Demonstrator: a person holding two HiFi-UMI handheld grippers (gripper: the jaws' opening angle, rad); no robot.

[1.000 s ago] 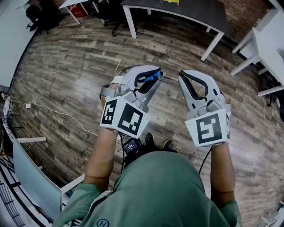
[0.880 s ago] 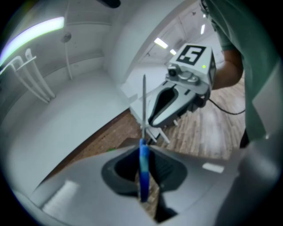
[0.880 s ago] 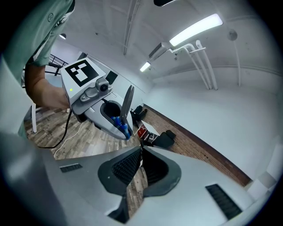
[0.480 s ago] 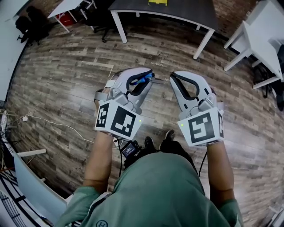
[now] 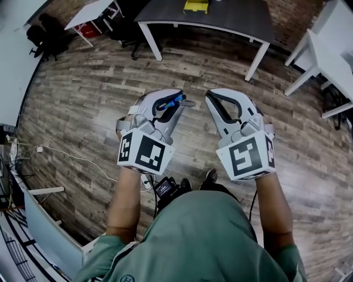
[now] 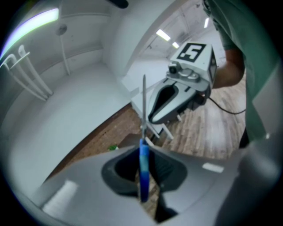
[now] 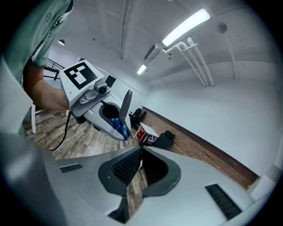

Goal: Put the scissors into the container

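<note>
At near centre the left gripper [image 5: 182, 106] has its jaws clamped on the blue handle of the scissors [image 5: 174, 101], blade toward 3 o'clock; keep that squeeze firm. The right gripper [image 5: 212, 102] has its jaws pressed together on nothing. At 12 o'clock, on the far tabletop [image 5: 237, 16], sits a yellow box [image 5: 196, 6], probably the container: approach it squarely.

Open wood floor [image 5: 83, 104] stretches ahead, bare up to the dark tabletop [image 5: 231, 14]. Its white legs [image 5: 255, 58] stand at the near corners, with room to pass between them. White desks [image 5: 331, 49] crowd the right side and chairs [image 5: 47, 33] the far left. The scissors [image 5: 188, 103] jut into the narrow gap between left gripper [image 5: 179, 98] and right gripper [image 5: 210, 98].
</note>
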